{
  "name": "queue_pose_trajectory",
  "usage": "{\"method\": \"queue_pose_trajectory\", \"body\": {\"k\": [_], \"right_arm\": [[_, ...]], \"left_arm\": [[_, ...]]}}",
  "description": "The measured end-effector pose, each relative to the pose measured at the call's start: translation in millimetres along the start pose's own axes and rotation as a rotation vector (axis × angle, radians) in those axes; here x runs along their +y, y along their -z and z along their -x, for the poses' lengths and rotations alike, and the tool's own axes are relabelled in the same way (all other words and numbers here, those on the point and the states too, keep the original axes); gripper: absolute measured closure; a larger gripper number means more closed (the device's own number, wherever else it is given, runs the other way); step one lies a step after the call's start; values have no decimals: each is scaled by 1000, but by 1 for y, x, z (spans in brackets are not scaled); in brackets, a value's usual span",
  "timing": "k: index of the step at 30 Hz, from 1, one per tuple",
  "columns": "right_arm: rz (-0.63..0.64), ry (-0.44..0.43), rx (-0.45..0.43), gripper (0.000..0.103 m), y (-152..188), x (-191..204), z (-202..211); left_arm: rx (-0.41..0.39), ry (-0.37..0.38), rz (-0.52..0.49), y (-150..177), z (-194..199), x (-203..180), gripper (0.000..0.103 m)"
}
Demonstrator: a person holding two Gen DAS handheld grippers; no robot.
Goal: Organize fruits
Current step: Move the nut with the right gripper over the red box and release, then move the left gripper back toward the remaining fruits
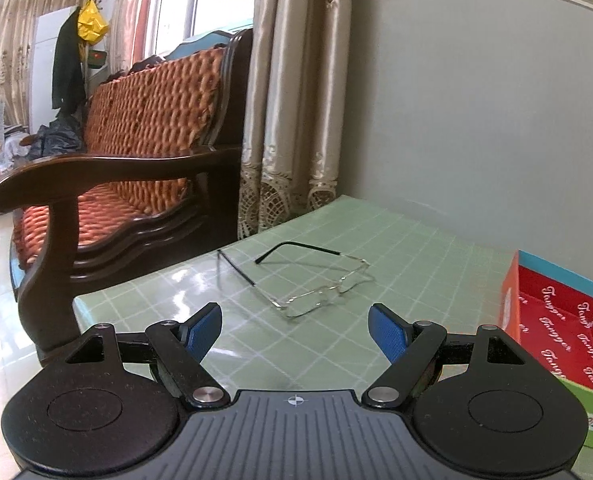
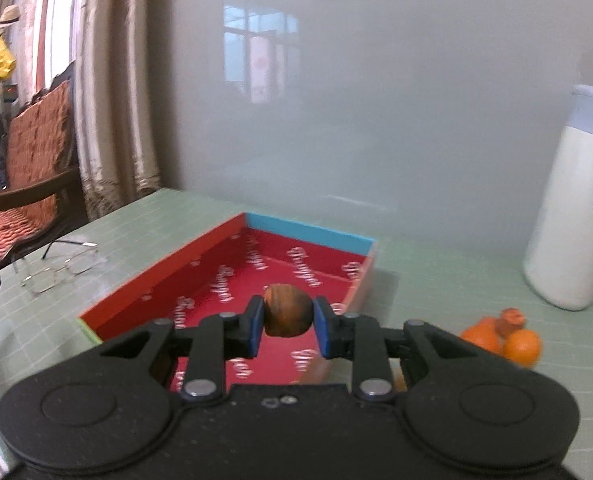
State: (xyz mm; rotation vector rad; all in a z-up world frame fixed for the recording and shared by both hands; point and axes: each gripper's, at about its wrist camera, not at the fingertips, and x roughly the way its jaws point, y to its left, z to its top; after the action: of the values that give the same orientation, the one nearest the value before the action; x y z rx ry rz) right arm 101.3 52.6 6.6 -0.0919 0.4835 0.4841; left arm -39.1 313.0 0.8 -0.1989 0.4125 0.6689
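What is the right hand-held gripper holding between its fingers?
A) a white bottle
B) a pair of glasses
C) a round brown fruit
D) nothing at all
C: the right hand-held gripper is shut on a round brown fruit, above the red box.

Daylight enters from the window (image 1: 184, 4) at upper left and lights both views evenly. It throws white glare across the glossy green table (image 1: 200, 280) and a pale window reflection on the wall (image 2: 260, 60). The left-wrist view is sharp. The right-wrist view is soft and hazy, with the oranges (image 2: 504, 340) and bottle (image 2: 572, 216) smeared. Fisheye distortion bends the wall trim and curtains (image 1: 296, 92), and the corners go black.
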Motion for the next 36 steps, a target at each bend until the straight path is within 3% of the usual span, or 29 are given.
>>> {"method": "queue_pose_trajectory", "body": {"k": [2,6,10,11,13,15,23,36], "right_arm": [[30,30,-12,62,2,7,-1],[-1,49,-23,55,2,-3,4],[-50,141,-58,36,2,-31,17],[-78,162,-67,35,1,-43,23],[-134,191,-74,35,1,-66,34],[-186,227,-88,35,1,-89,46],[-280,316,-96,33,11,-145,77],[-279,371,-107,33,22,-177,107]], "left_arm": [[8,-1,1,0,-2,2,23],[7,8,-1,-1,-1,0,23],[11,39,-17,-1,3,-12,22],[12,51,-22,-1,4,-17,20],[-6,64,-36,0,11,-27,4],[-40,80,-62,0,20,-39,0],[-39,166,-121,3,37,-84,0],[-16,321,-168,15,64,-152,0]]}}
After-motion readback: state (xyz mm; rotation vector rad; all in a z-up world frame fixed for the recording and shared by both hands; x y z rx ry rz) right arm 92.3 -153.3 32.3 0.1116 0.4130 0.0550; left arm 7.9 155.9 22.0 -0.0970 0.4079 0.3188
